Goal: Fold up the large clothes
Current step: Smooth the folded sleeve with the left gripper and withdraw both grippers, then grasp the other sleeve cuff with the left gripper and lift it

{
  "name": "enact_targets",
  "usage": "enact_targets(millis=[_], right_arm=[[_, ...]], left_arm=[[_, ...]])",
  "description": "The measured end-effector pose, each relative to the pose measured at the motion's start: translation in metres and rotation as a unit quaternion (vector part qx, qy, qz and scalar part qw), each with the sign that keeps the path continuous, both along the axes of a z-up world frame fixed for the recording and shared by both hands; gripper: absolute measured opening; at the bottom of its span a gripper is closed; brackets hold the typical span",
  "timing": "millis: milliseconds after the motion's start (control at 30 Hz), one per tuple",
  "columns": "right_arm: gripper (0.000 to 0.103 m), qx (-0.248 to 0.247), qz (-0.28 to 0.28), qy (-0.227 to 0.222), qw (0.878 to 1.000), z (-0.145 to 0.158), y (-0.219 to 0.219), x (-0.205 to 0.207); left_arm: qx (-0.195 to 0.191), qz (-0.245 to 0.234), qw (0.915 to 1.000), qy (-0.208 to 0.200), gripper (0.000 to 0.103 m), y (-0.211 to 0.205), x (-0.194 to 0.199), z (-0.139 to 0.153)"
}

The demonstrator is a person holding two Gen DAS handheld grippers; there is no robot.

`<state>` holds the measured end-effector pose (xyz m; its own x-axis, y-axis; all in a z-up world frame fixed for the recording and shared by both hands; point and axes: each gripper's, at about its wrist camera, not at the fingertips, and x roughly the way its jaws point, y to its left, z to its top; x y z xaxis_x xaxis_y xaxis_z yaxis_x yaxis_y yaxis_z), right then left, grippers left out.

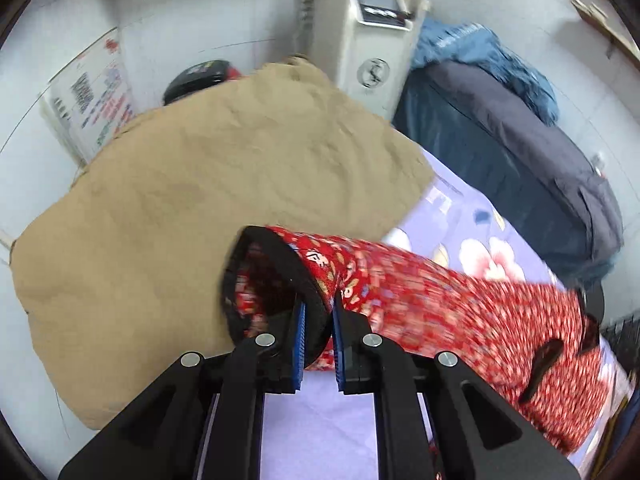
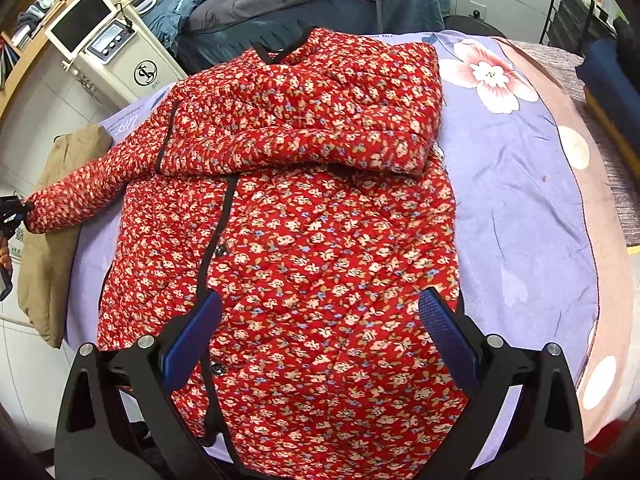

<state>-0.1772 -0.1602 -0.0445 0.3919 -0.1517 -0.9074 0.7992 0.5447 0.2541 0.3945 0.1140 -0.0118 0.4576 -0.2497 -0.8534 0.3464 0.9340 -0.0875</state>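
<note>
1. Holding the black-trimmed sleeve cuff (image 1: 280,280), the left gripper (image 1: 318,344) has its jaws nearly closed, pinching the cuff edge between the blue pads; keep that pinch firm so the quilted fabric cannot slip.
2. Hovering over the hem, the right gripper (image 2: 320,344) has its jaws spread wide and holds nothing. It is well placed to press the body flat while the sleeve comes across.
3. From the right wrist view, the red floral jacket (image 2: 304,240) lies front-up on the lilac flowered bedsheet (image 2: 520,200), collar at 12 o'clock. One sleeve is already folded across the chest, and the held sleeve sticks out at 9 o'clock.
4. Carry the cuff low toward 3 o'clock and lay it parallel below the folded sleeve.
5. Mind the tan garment (image 1: 200,180) beyond the cuff; dragging could snag it.
</note>
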Motion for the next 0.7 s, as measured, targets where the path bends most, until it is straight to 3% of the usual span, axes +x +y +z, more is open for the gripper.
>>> enact_targets(millis=[167, 267, 433, 500, 567, 600, 633, 667, 700], right_arm=[[0.097, 0.007, -0.024, -0.002, 1.000, -0.003, -0.007, -0.016], [0.097, 0.010, -0.035, -0.003, 0.999, -0.005, -0.012, -0.025], [0.097, 0.017, -0.057, -0.010, 0.998, -0.007, -0.022, -0.037], [0.097, 0.019, -0.067, -0.012, 0.997, -0.008, -0.026, -0.042], [0.097, 0.021, -0.076, -0.014, 0.997, -0.007, -0.028, -0.048], [0.097, 0.023, -0.080, -0.016, 0.996, -0.006, -0.029, -0.051], [0.097, 0.023, -0.087, -0.019, 0.996, -0.006, -0.030, -0.057], [0.097, 0.024, -0.094, -0.020, 0.995, -0.006, -0.031, -0.062], [0.097, 0.024, -0.099, -0.019, 0.995, -0.007, -0.032, -0.065]], left_arm=[[-0.049, -0.072, 0.9960, -0.020, 0.008, -0.055, -0.040, 0.033], [-0.080, -0.127, 0.9882, -0.031, 0.007, -0.097, -0.069, 0.061], [-0.127, -0.254, 0.9578, -0.046, 0.006, -0.189, -0.151, 0.105], [-0.130, -0.311, 0.9405, -0.045, 0.006, -0.232, -0.196, 0.110], [-0.124, -0.340, 0.9311, -0.045, 0.006, -0.261, -0.229, 0.107], [-0.125, -0.343, 0.9303, -0.039, 0.007, -0.268, -0.238, 0.105], [-0.127, -0.338, 0.9323, -0.024, 0.015, -0.277, -0.247, 0.098], [-0.127, -0.328, 0.9361, -0.010, 0.041, -0.279, -0.250, 0.090], [-0.126, -0.317, 0.9399, -0.003, 0.058, -0.280, -0.249, 0.083]])
